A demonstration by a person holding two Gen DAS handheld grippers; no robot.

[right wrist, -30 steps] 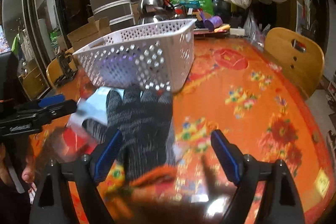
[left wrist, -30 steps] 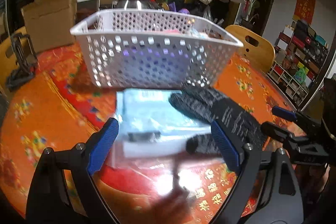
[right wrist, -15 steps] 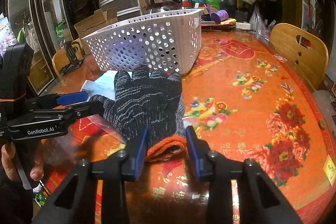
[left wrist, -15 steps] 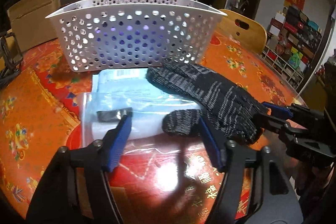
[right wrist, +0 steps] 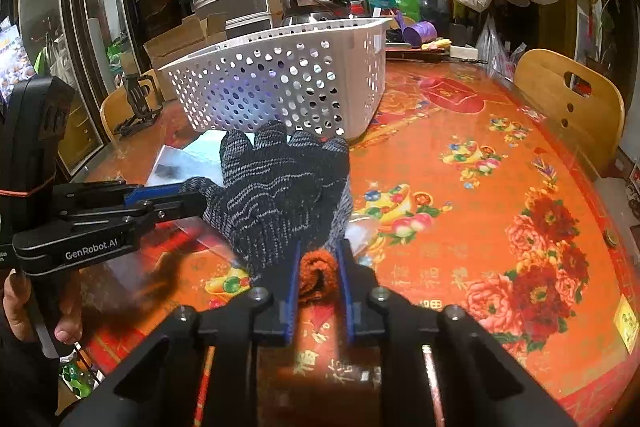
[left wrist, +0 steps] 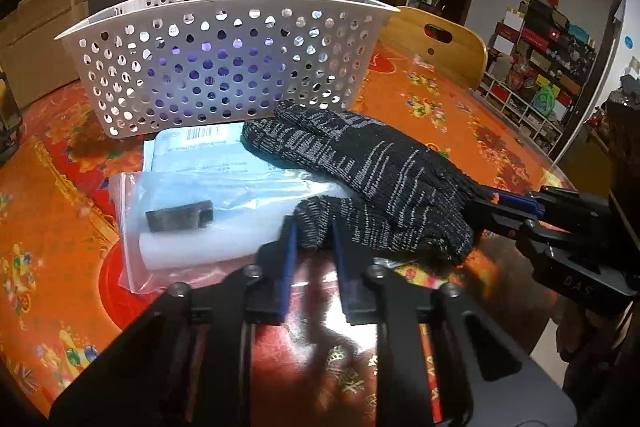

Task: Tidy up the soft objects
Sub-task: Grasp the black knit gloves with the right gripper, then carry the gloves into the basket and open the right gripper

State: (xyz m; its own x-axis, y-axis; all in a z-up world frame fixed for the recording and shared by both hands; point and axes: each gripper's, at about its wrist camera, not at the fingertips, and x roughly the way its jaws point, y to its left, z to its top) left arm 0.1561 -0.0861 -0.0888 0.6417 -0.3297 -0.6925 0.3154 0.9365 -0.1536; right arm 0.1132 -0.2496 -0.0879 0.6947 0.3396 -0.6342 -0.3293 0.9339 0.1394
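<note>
Item one: black-and-grey knitted work glove with an orange cuff point(right wrist: 280, 195), lying flat on the counter point(right wrist: 480, 227), which is covered in an orange and red floral cloth; its finger ends point toward the basket, and part of it overlaps a clear zip-lock plastic bag point(left wrist: 192, 219). Item two: that bag, holding a small black piece and a white roll, rests partly over a pale blue flat packet with a barcode label point(left wrist: 200, 147), just in front of the basket. Item three: white perforated plastic basket point(left wrist: 224, 67), upright on the counter directly beyond the glove and apart from it (its contents cannot be made out through the holes). Left gripper point(left wrist: 312, 239): black frame, blue-lined fingers, which have just been closing and now sit clamped on the glove's thumb. Right gripper point(right wrist: 318, 259): same make, fingers also just been closing, now pinched on the bunched orange cuff. In the right wrist view the left gripper comes in from the left edge, held by a hand point(right wrist: 36, 311) low at the picture's edge. Background: steel kettle point(right wrist: 308, 1), stacked grey drawers, cardboard boxes, hanging tote bags and a green bag behind the basket; a wooden chair back point(right wrist: 568, 103) at the counter's far side.
</note>
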